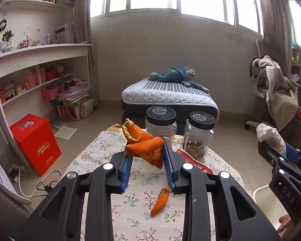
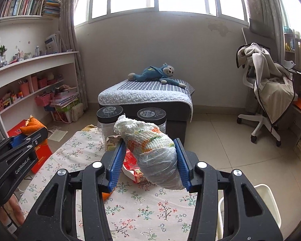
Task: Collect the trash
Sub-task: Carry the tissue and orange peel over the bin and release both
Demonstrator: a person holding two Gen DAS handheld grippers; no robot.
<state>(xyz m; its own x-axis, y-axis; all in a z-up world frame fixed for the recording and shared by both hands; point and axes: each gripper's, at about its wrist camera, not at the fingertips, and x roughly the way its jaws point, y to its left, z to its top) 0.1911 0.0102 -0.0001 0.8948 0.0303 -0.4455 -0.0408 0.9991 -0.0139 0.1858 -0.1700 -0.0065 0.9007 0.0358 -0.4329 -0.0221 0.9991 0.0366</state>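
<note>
Room: shelves with books and boxes stood along the left wall; a bed with a blue stuffed monkey lay under the window; a chair draped with cloth stood at the right.
Red box: stood on the floor left of the table, with cables beside it.
Table: covered by a flowered cloth, below both tongs.
White bin: rim seen just off the right edge of the table, below the right tongs.
Jars: two clear jars with black lids stood at the far end of the table, behind the held things, directly ahead of both tongs.
Red wrapper: lay on the cloth in front of the jars, beneath the right tongs' load.
Left tongs: closed on a bunch of orange peel; the blue pads pressed it from both sides, and its upper end stuck up beyond the tips, raised clear of the cloth.
Right tongs: closed on a crumpled tissue wad stained orange; it filled the gap between the pads and reached past the tips, held above the table.
Loose peel: one small strip lay on the cloth, under and just behind the left tongs' right pad, touching neither tongs.
Spacing: the two tongs were side by side, well apart.
</note>
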